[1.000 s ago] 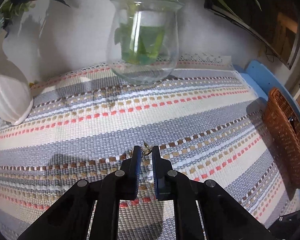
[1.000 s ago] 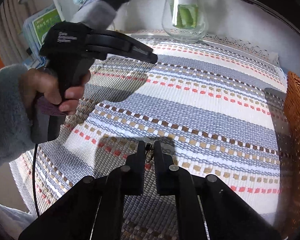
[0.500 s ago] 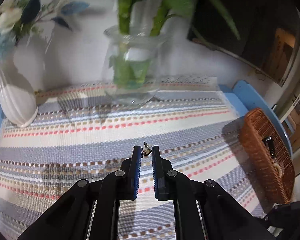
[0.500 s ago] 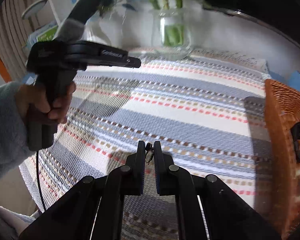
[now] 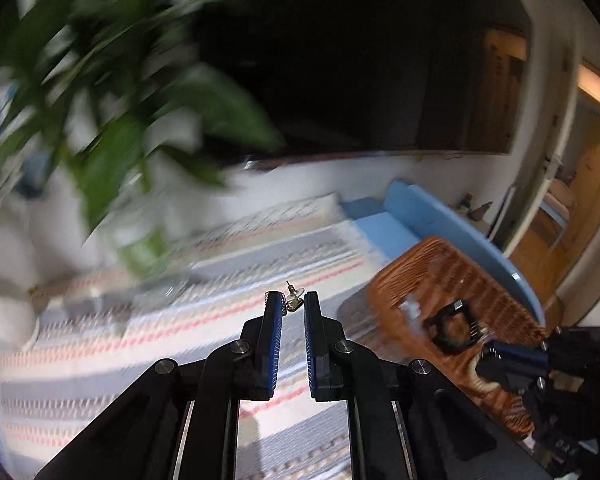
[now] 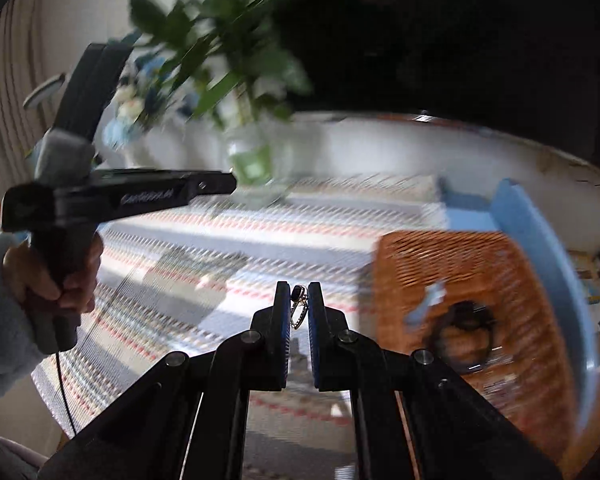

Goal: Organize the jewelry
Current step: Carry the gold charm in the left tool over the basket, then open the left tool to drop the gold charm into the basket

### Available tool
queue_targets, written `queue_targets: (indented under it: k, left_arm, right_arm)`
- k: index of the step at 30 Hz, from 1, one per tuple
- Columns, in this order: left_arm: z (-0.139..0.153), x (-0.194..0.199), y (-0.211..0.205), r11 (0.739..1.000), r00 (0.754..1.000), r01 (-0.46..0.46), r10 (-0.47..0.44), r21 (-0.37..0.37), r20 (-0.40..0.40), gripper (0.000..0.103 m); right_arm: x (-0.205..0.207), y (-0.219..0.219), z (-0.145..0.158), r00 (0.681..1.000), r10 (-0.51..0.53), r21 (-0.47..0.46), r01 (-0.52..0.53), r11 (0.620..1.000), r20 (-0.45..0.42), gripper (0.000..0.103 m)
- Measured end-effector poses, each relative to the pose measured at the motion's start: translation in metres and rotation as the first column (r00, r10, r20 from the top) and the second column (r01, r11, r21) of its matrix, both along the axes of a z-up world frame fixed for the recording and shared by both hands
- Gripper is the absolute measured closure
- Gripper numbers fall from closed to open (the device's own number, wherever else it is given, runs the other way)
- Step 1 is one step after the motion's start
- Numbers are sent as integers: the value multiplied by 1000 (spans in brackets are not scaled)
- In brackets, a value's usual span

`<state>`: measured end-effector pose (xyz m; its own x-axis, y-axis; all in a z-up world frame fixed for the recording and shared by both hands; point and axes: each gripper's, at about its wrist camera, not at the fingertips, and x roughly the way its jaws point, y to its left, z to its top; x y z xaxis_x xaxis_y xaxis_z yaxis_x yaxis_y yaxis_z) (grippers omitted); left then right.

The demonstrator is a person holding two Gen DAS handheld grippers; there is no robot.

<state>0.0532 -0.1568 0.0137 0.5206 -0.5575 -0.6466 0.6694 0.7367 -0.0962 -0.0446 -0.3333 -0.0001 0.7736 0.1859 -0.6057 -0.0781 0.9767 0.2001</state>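
Wicker basket [image 5: 452, 276] now fills the right of both views; 1 second ago it sat at the edge. Left gripper [image 5: 293, 304] clamps a stud earring [image 5: 292, 300], right gripper [image 6: 299, 300] a dangling earring [image 6: 299, 307]. Both appear ready for deposit.

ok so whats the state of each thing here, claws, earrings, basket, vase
left claw: shut on a small stud earring, held in the air
right claw: shut on a dangling earring, held in the air
wicker basket: upright on the striped mat, open top, a dark ring-shaped item and a pale piece inside
glass vase: upright, holding green stems, blurred
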Motion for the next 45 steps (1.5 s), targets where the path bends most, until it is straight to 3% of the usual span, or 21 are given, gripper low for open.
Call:
queue_targets:
  k: [8,12,16,22,29,36,45]
  left_arm:
    - [34,-29,-97,979,979,198,-195,-44,63,92]
    - [28,-52,-135,957,959,283,-282,-64,30,92]
    - [4,-74,-161,941,940,333,-337,-63,-52,92]
    - [-40,-97,-165,929,908,369,-366,-24,-204,92]
    - [-78,-104,-155,940,883,342,-324,-6,-339,92]
    - [-96,-101,-152,944,876,330,-298,20,-380,92]
    - [-108,-94,-148,942,861,333,-290,32,-417,92]
  right_arm:
    - [-28,-85,16,983,-180,6,180,984,34,94]
    - [-40,-123,11,964,-265,12,265,964,12,94]
    - [-52,-152,7,943,-334,32,334,942,-5,94]
    - [-53,-180,-18,944,-324,77,327,942,-58,94]
    - [-42,-188,-61,940,-302,131,323,937,-162,94]
    - [-26,-176,-87,940,-240,127,276,953,-241,94]
    - [-25,-175,-97,929,-248,137,294,946,-275,93]
